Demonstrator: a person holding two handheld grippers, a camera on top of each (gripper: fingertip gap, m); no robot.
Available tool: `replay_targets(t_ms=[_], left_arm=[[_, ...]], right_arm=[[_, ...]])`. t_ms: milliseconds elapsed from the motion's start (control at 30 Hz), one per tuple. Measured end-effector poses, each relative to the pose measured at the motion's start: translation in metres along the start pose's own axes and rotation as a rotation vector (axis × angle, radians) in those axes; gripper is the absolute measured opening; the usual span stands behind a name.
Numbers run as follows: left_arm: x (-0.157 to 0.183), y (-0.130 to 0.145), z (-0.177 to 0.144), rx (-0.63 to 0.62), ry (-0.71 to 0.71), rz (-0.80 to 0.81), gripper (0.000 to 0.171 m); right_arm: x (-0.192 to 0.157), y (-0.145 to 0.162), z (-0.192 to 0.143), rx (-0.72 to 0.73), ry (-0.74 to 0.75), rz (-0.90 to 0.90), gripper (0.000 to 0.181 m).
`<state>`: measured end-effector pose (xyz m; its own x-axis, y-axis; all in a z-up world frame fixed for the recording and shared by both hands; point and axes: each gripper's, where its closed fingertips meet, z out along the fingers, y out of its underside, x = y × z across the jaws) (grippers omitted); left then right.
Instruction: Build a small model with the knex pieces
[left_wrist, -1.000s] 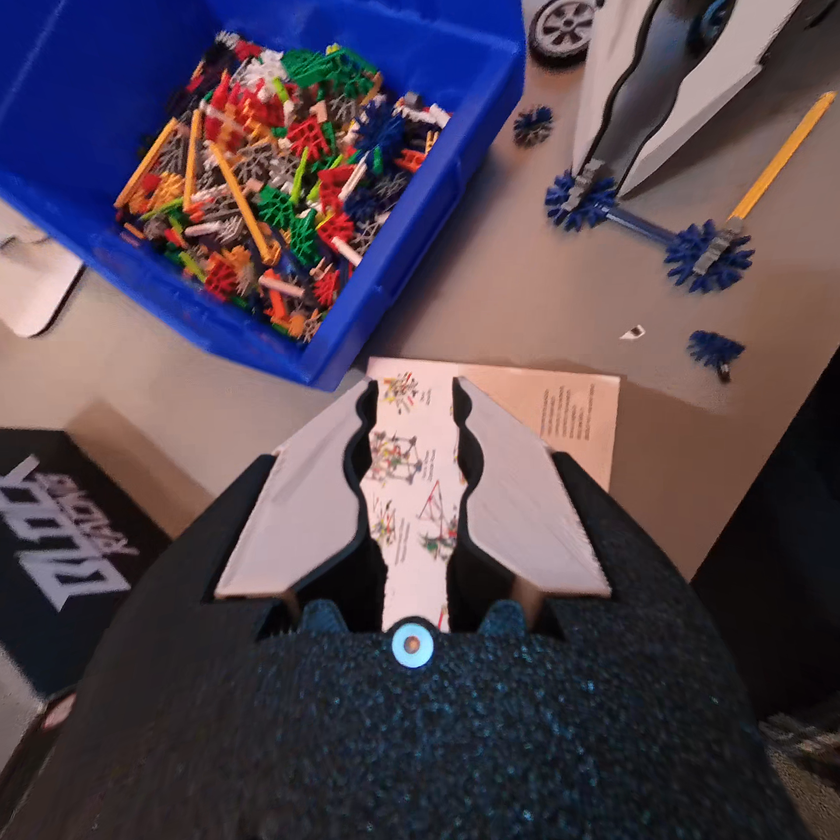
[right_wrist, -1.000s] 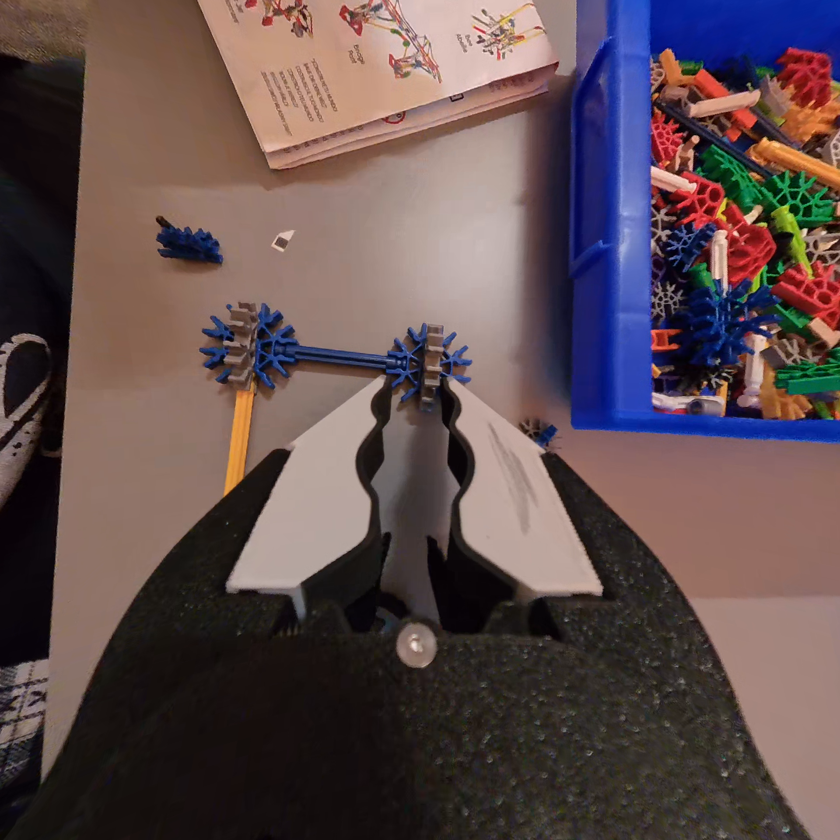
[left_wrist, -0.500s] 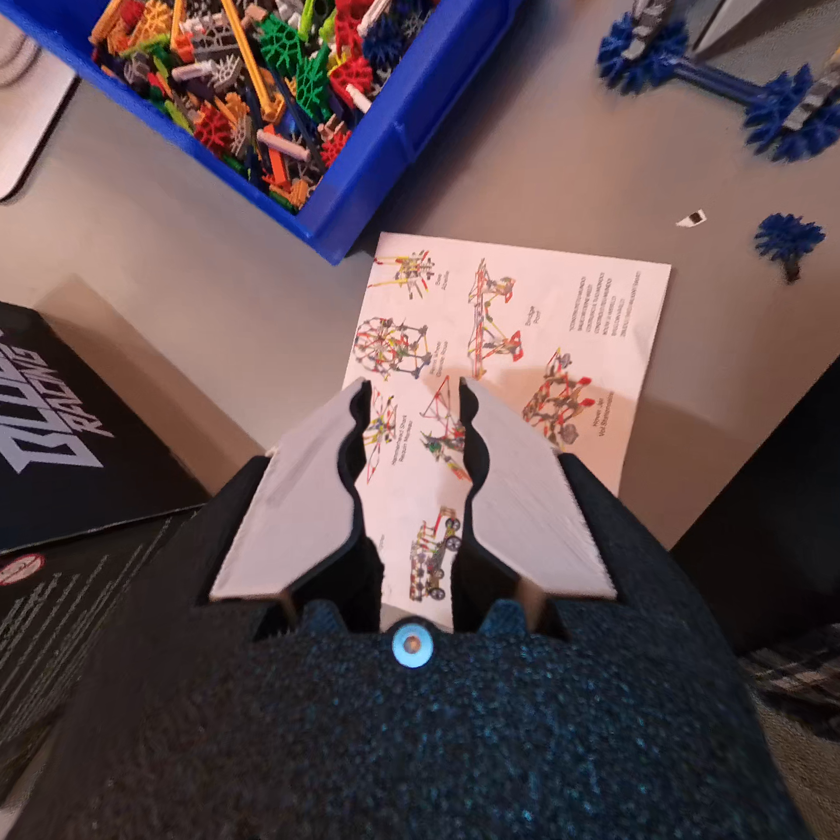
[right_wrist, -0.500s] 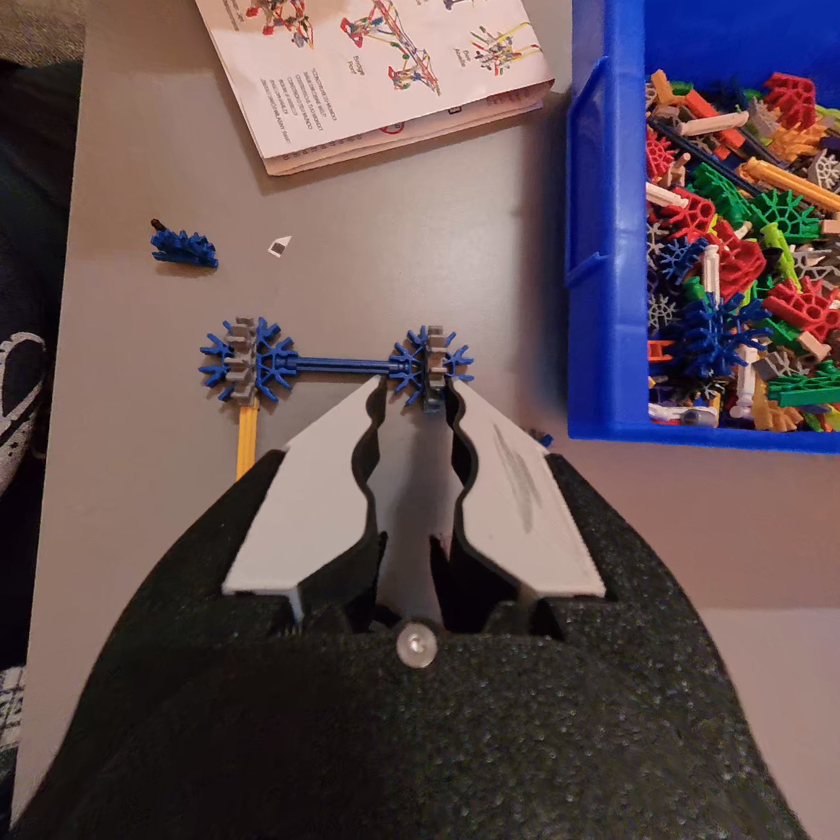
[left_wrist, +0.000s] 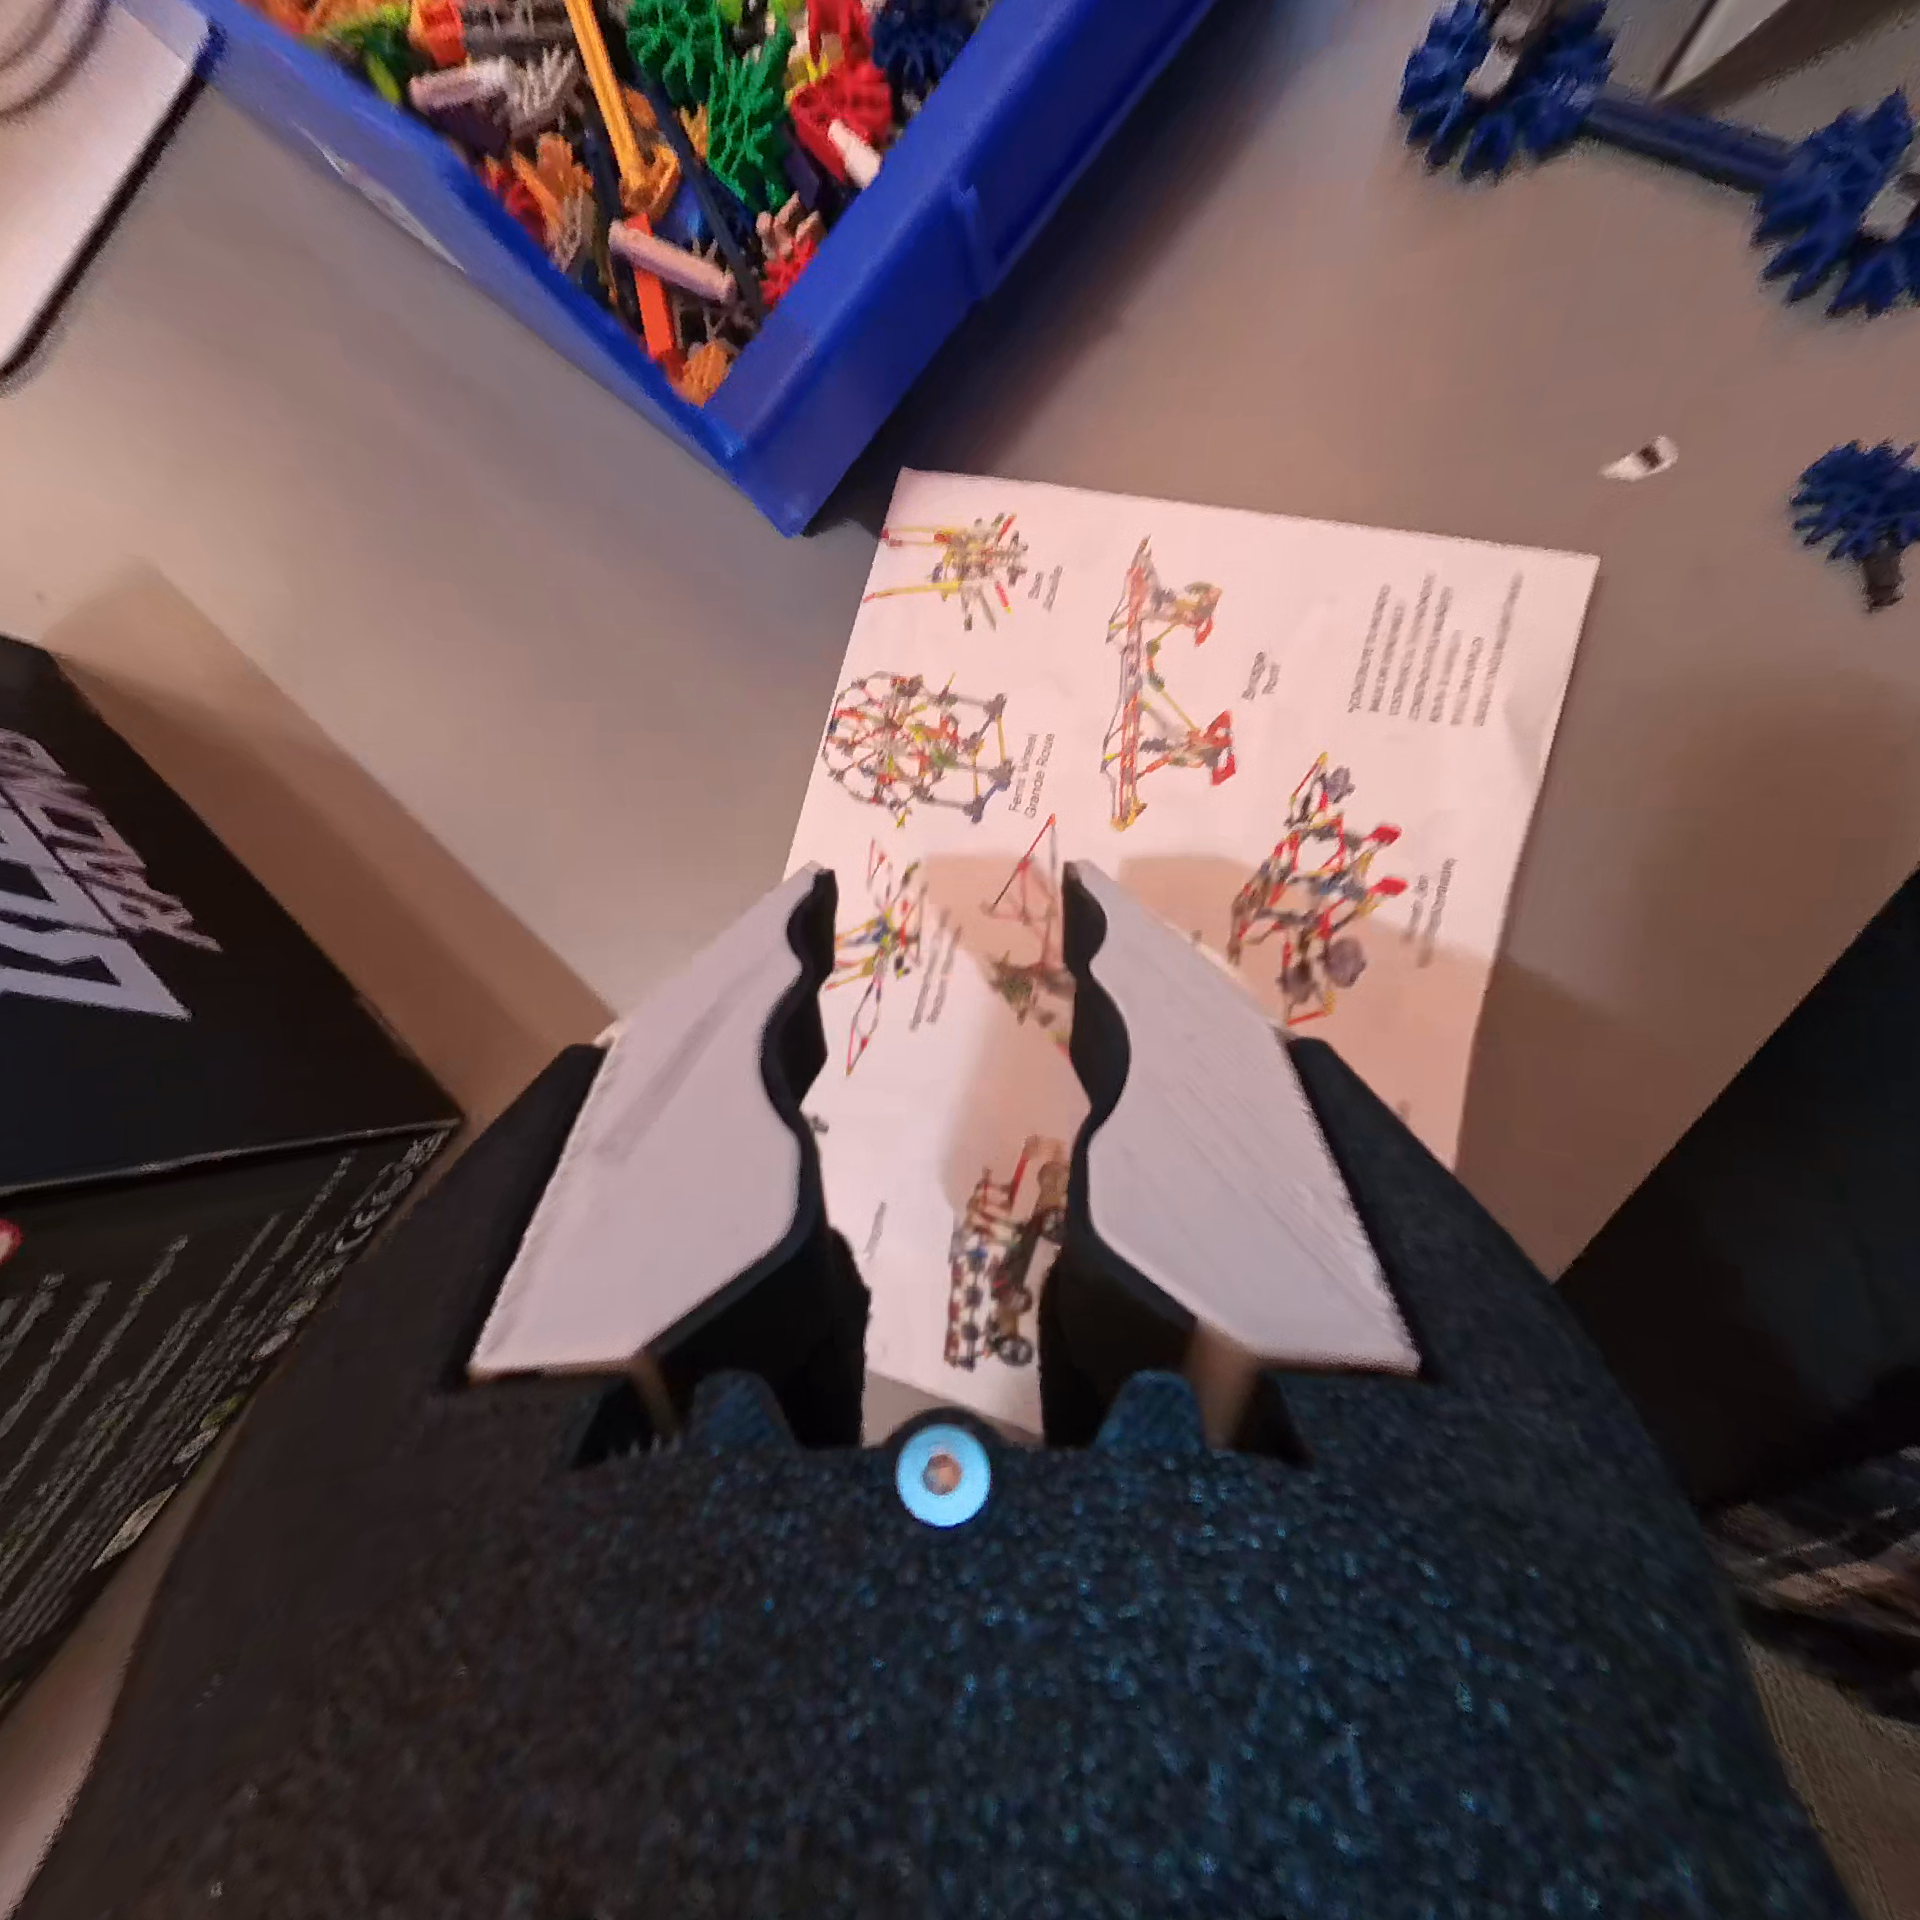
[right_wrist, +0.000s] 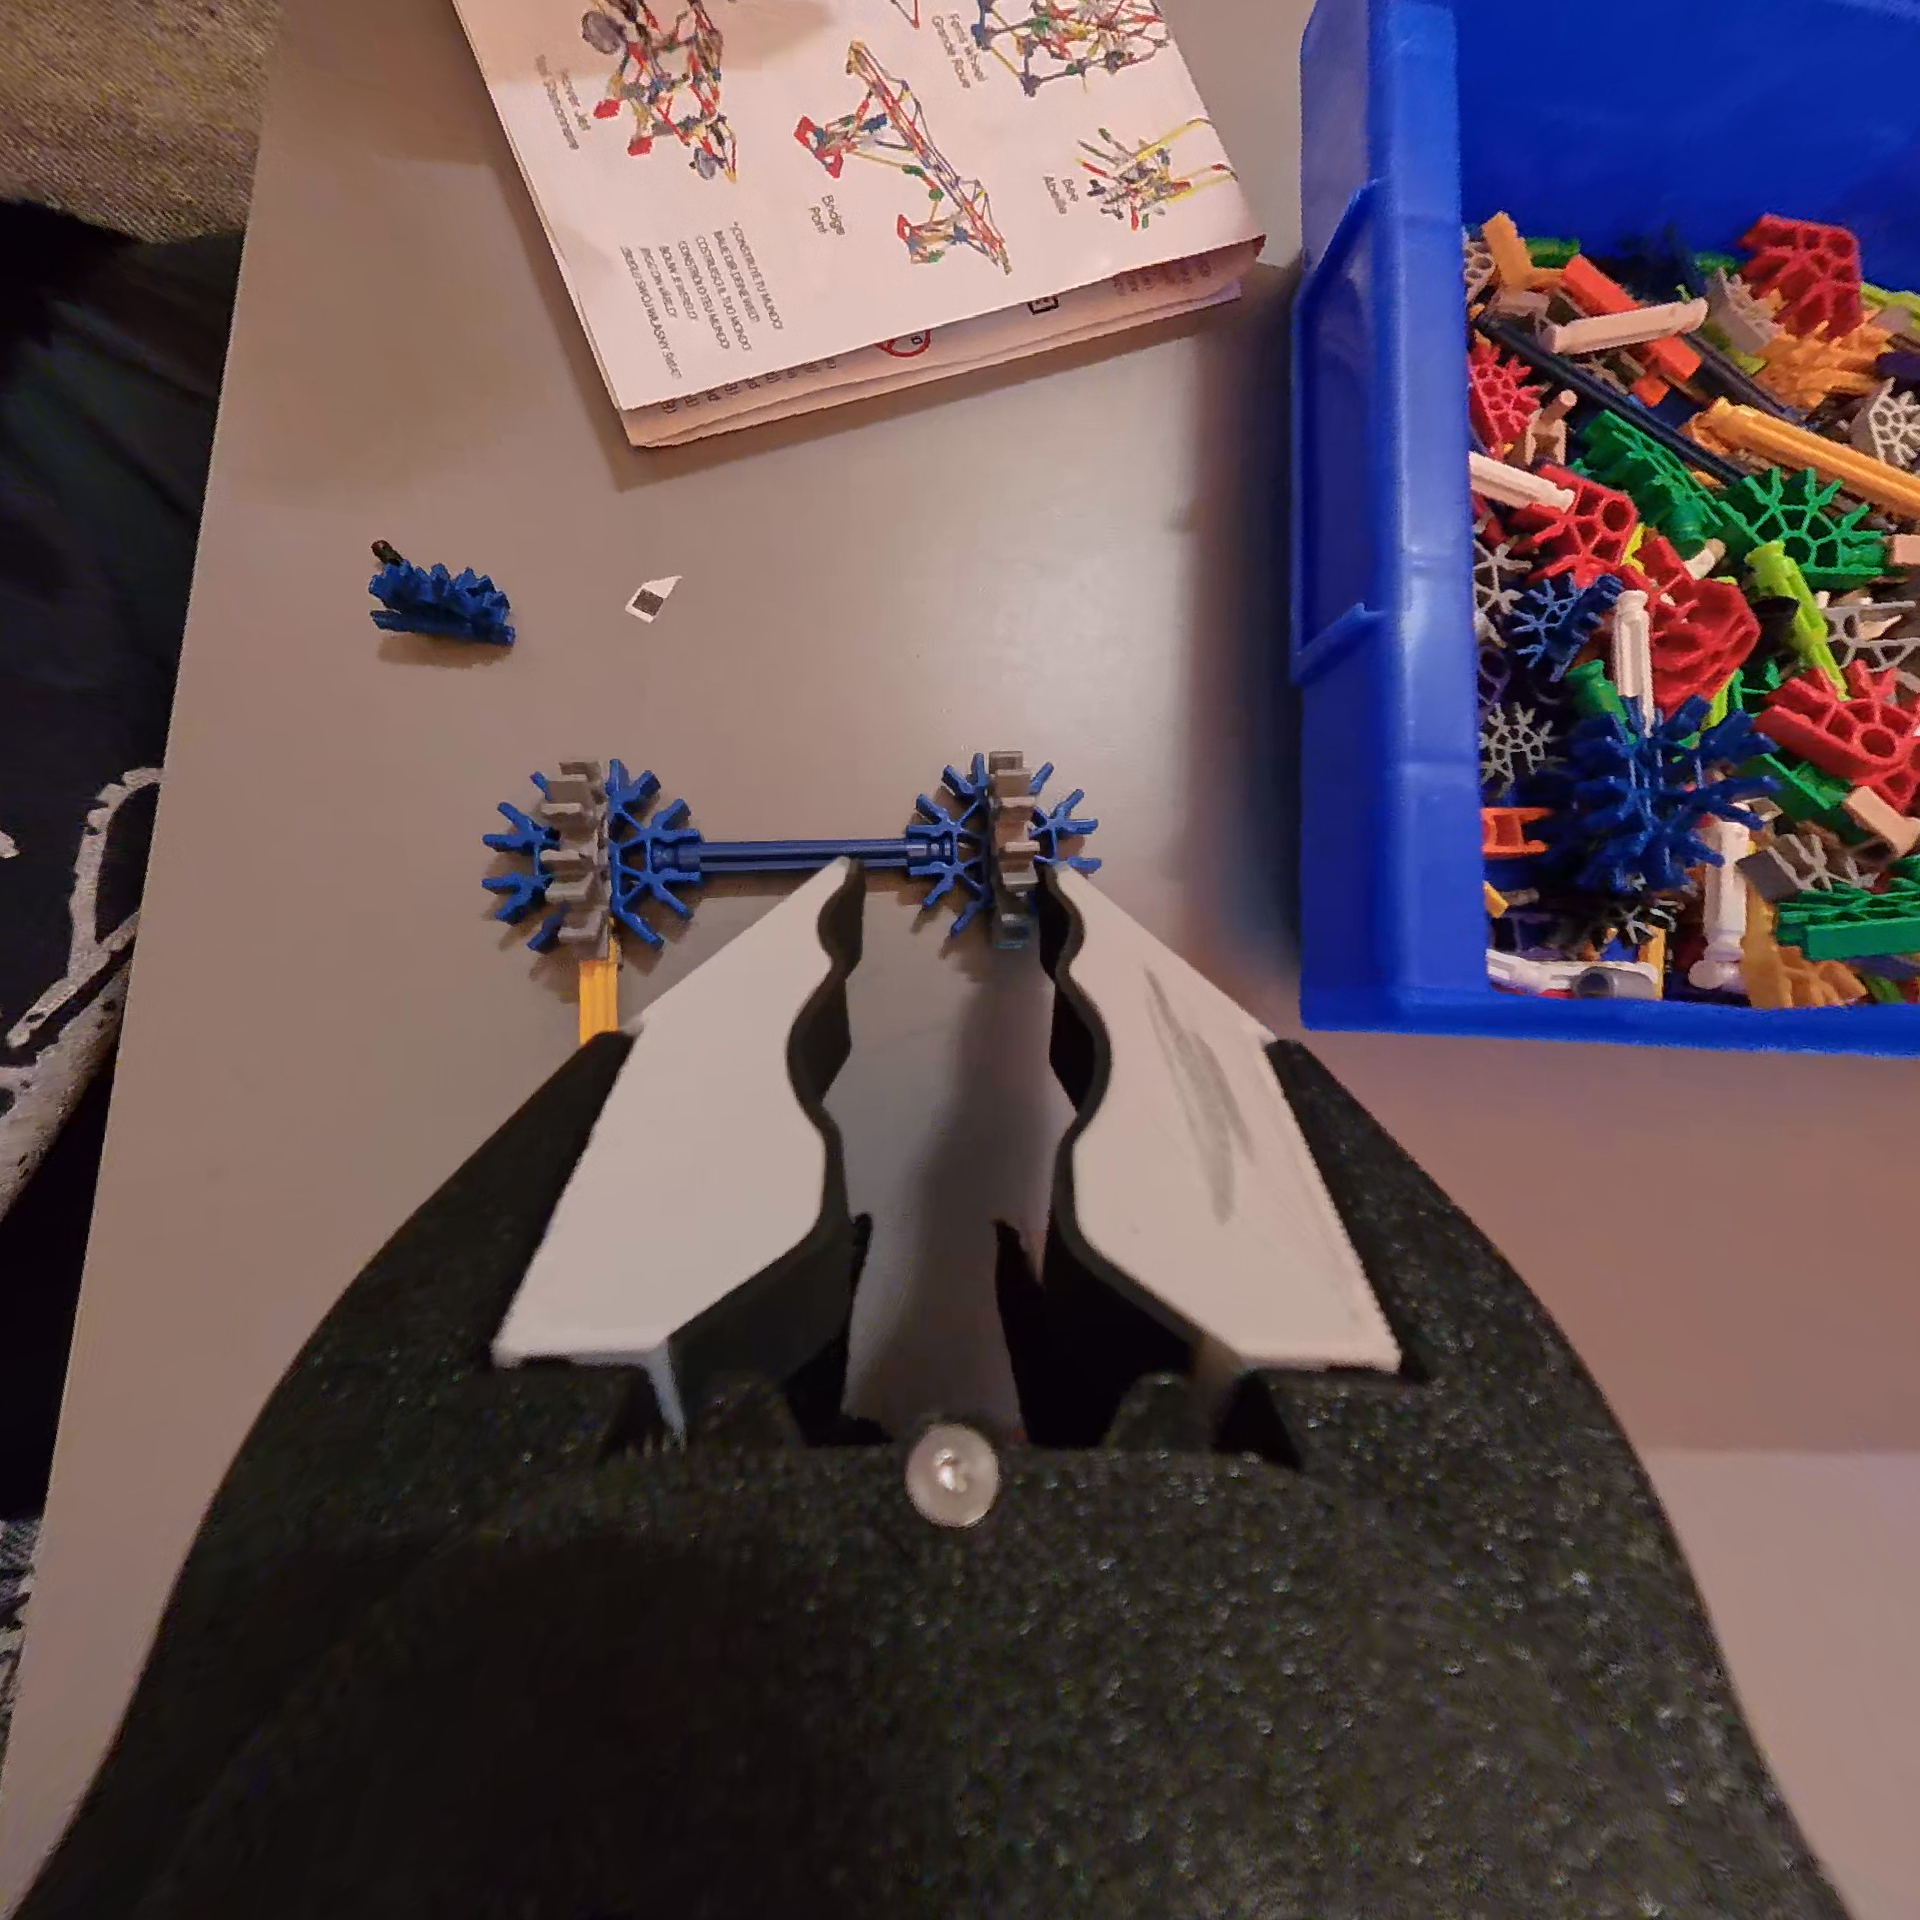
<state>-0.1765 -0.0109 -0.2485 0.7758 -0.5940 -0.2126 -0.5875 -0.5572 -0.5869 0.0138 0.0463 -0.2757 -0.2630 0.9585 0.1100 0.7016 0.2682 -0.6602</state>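
Grey tabletop (right_wrist: 935, 644) bears a blue bin (right_wrist: 1382, 623) of mixed construction pieces (right_wrist: 1683, 644); both claws gape empty.

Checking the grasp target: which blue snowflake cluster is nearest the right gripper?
The rod's bin-side cluster, at the right gripper fingertips; the others lie further left.

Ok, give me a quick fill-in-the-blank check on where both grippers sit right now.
1. The left gripper hovers over the ____ sheet.
2. The right gripper has its fingers either side of a blue and ____ connector cluster.
3. The loose pieces fill a ____ bin.

Missing words: instruction; grey; blue
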Motion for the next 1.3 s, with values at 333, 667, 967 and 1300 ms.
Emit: replay_targets(t_ms=[333,667,967,1300], left_arm=[[0.067,-0.078,0.034,0.195,0.176,0.094,0.042],[0.115,-0.115,0.08,0.189,0.248,0.201,0.037],[0.123,-0.119,0.093,0.163,0.15,0.268,0.03],[0.122,-0.119,0.092,0.168,0.099,0.257,0.032]], right_arm=[[0.002,-0.015,-0.009,0.089,0.016,-0.041,0.01],[0.005,-0.009,-0.009,0.052,0.016,-0.017,0.018],[0.002,-0.002,-0.001,0.016,0.007,-0.031,0.008],[0.002,-0.005,-0.002,0.045,0.01,-0.046,0.008]])
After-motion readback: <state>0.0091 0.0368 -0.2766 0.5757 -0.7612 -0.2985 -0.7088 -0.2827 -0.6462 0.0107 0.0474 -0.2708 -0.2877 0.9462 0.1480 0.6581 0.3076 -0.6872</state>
